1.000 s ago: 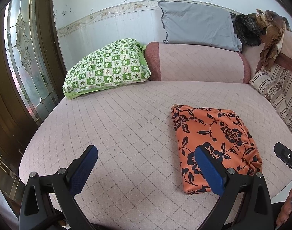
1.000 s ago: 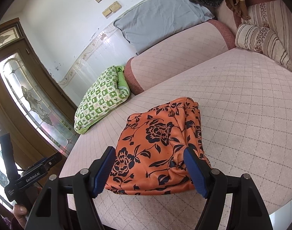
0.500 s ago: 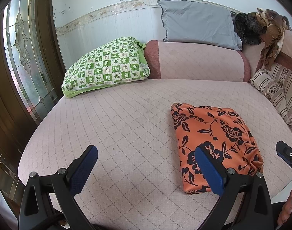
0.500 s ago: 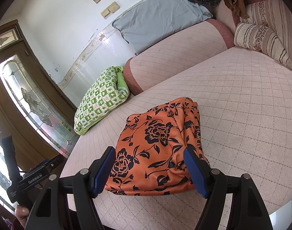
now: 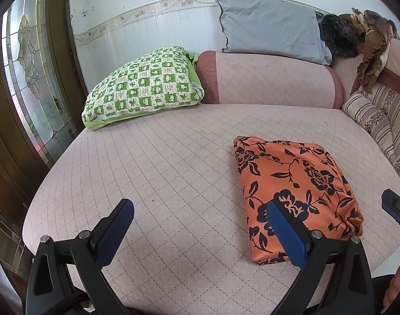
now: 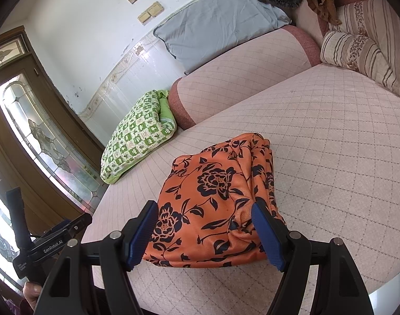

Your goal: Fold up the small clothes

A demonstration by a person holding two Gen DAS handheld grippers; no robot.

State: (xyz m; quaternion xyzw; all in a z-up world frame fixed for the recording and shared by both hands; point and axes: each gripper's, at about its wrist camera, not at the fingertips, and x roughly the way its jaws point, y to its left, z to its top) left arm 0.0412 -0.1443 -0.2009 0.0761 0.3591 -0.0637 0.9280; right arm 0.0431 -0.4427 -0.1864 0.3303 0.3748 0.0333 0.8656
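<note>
An orange garment with black flowers (image 5: 291, 183) lies folded into a compact bundle on the pink quilted bed (image 5: 173, 170). It also shows in the right wrist view (image 6: 213, 197). My left gripper (image 5: 200, 228) is open and empty, above the bed's front edge, to the left of the bundle. My right gripper (image 6: 205, 233) is open and empty, held just in front of the bundle's near edge, not touching it.
A green checked pillow (image 5: 144, 89) lies at the back left. A pink bolster (image 5: 268, 78) and a grey pillow (image 5: 270, 34) are against the wall. Striped cushions (image 5: 378, 120) line the right side. A glass door (image 5: 34, 78) stands at the left.
Both grippers have drifted back slightly. The garment has not moved and both grippers stay open.
</note>
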